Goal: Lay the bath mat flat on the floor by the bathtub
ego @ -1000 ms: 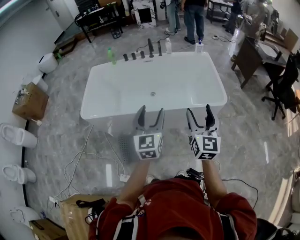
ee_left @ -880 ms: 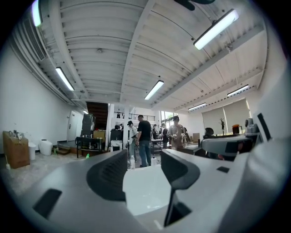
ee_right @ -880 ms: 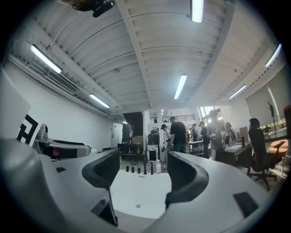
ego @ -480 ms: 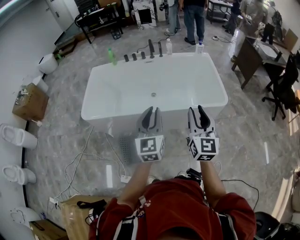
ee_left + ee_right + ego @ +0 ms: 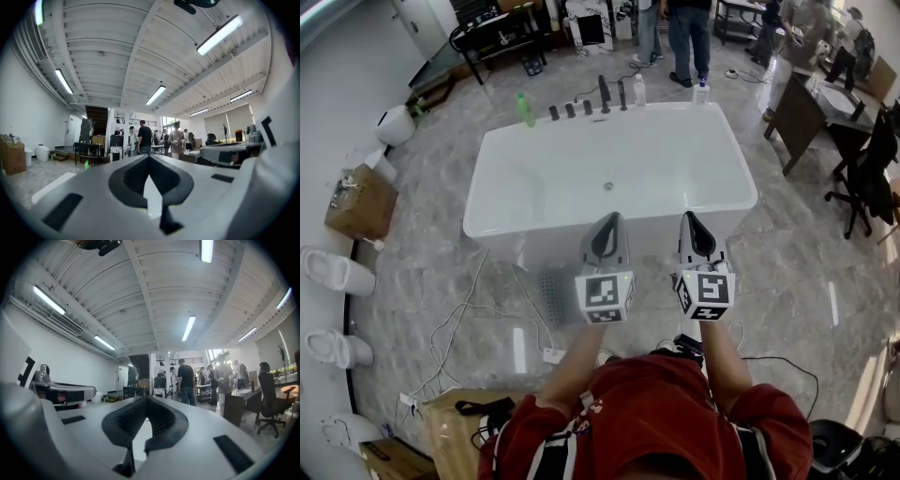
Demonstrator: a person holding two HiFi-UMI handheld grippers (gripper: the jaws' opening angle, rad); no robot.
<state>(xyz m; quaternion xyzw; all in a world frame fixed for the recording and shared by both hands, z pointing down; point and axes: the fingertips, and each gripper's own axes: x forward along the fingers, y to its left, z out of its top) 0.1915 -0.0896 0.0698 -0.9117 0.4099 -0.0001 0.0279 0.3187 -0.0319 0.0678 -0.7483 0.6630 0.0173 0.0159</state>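
Observation:
A white bathtub [image 5: 534,234] stands across the middle of the head view, on a grey marble floor. A small grey ribbed piece [image 5: 550,296], perhaps the mat, lies on the floor by the tub's front wall; my left gripper's cube hides part of it. My left gripper [image 5: 607,225] and right gripper [image 5: 692,223] are held side by side in the air over the tub's near rim. Both are shut with nothing between the jaws. The left gripper [image 5: 149,157] and the right gripper [image 5: 147,398] point level into the room, and no mat shows in either gripper view.
A green bottle [image 5: 525,111], dark taps [image 5: 602,94] and a clear bottle [image 5: 636,91] stand on the tub's far rim. White cables [image 5: 459,319] trail on the floor at left. Cardboard boxes [image 5: 358,202], toilets [image 5: 333,272], a desk chair [image 5: 862,169] and standing people [image 5: 687,37] ring the space.
Both grippers' jaws have gone from wide open to fully shut, with nothing caught in them. The hands have stayed over the tub's near rim.

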